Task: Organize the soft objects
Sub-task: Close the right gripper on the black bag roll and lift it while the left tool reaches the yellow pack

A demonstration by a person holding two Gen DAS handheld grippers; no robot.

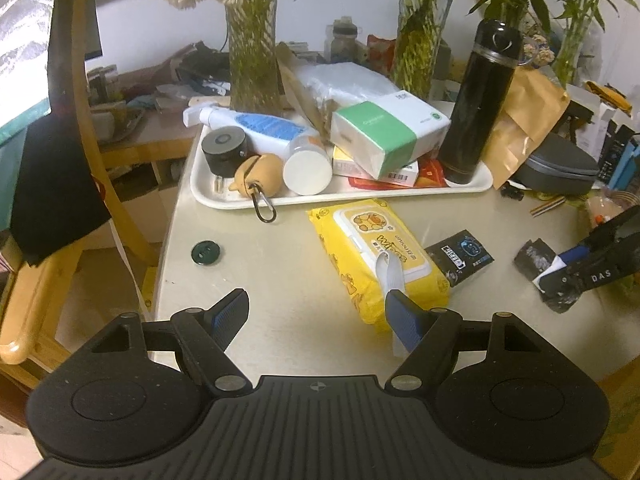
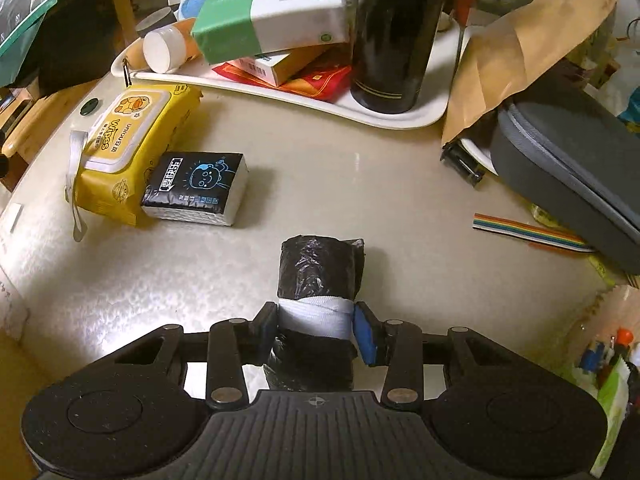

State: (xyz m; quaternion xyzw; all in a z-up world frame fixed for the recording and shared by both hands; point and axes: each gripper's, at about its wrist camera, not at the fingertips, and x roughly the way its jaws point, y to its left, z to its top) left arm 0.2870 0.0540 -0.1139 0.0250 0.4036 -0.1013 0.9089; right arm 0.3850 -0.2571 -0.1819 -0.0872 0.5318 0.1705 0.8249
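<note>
Left gripper point(image 1: 316, 312): jaws stand wide apart and hold nothing. It hangs over the pale worktop point(image 1: 248, 264), near the front edge. Its right finger overlaps the near corner of the yellow wipes pack point(image 1: 372, 256) and the white strap on that pack; whether it touches them cannot be told. The left finger is over bare worktop.

Wipes pack: lies flat on the worktop, just in front of the white tray point(image 1: 224, 196), left of centre in the right wrist view. A black pocket-tissue pack point(image 2: 196, 188) lies against its right side — touching or nearly so.

Tray contents, left to right: a black round speaker point(image 1: 222, 150), a tan pouch with a carabiner point(image 1: 256, 178), a white bottle lying down point(image 1: 308, 162), a green-and-white tissue pack point(image 1: 390, 132) resting on small boxes, and a tall black flask point(image 1: 480, 100) standing upright.

Right gripper point(image 2: 316, 328): jaws partly closed on a black bag roll point(image 2: 320, 268) bound with a white band. The pads press the roll at the band — one on each side. The roll points away from the gripper, its far end over open worktop, right of the pocket-tissue pack.

Far right: a grey zip case point(image 2: 568, 172) partly under a brown paper bag point(image 2: 520, 44).
</note>
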